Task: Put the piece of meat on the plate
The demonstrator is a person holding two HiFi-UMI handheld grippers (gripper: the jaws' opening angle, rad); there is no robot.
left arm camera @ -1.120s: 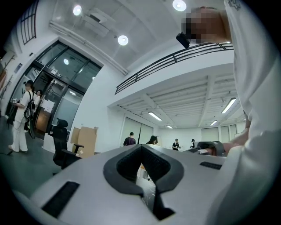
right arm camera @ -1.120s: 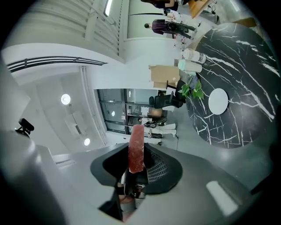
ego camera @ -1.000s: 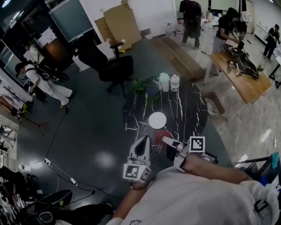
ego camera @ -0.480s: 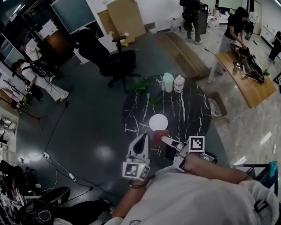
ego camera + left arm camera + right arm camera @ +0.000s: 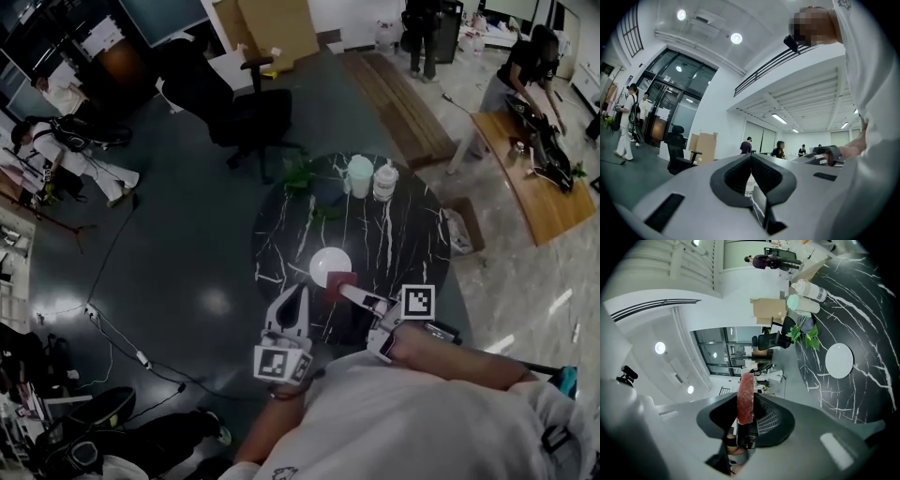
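Note:
A white round plate [image 5: 330, 265] lies on the black marble table [image 5: 394, 244]; the right gripper view shows the plate [image 5: 839, 360] too. My right gripper [image 5: 345, 289] is shut on a red piece of meat [image 5: 338, 280], which hangs just at the plate's near edge. In the right gripper view the meat [image 5: 745, 392] stands on edge between the pads of the right gripper [image 5: 746, 404]. My left gripper [image 5: 301, 294] hovers over the table's near left rim, left of the meat. Its tips meet in the left gripper view [image 5: 751, 157], with nothing held.
Two white containers [image 5: 359, 175] [image 5: 384, 180] and a green plant [image 5: 305, 178] stand at the table's far side. A black office chair [image 5: 234, 103] is beyond. A wooden desk [image 5: 525, 178] with a person stands at the right. Cables [image 5: 112, 328] run over the floor at the left.
Both grippers have moved forward over the table. The meat now sits closer to the plate's near edge. Both grips look the same.

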